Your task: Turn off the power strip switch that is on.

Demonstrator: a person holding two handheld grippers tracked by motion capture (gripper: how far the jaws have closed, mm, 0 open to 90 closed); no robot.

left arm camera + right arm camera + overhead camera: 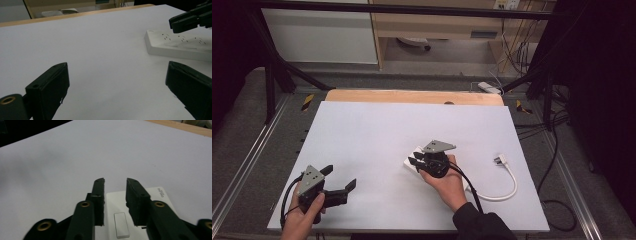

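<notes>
- Strip (414,161) lying flat on sheet (372,145), right of centre; cord (502,192) looping off to plug (501,160) near right edge.
- R gripper (418,162) hovering right over strip end, jaws partway apart, one straddling left edge, other over top face; nothing clamped, pads not pressing as far as visible.
- In right gripper view: rocker switch (121,225) sitting between and below jaws; strip (140,202) end poking past tips.
- L gripper (339,182) resting low at front left, well apart from strip, jaws spread wide, holding nothing.
- Handling, judging by look: rigid plastic body, light to moderate, smooth so likely sliding on sheet when pushed; cord stiff-ish, probably dragging or tugging back.
- Best hold prob. across narrow width at long side walls, near middle for balance; avoiding switch & socket face.
- Hard to make out: strip mostly covered by R hand (447,182) in high view; full length, socket count unclear.
- In left gripper view: strip (180,45) cut off at right edge, far gripper tip (186,21) above it; contact or gap not resolvable.
- Label print too small to read.
</notes>
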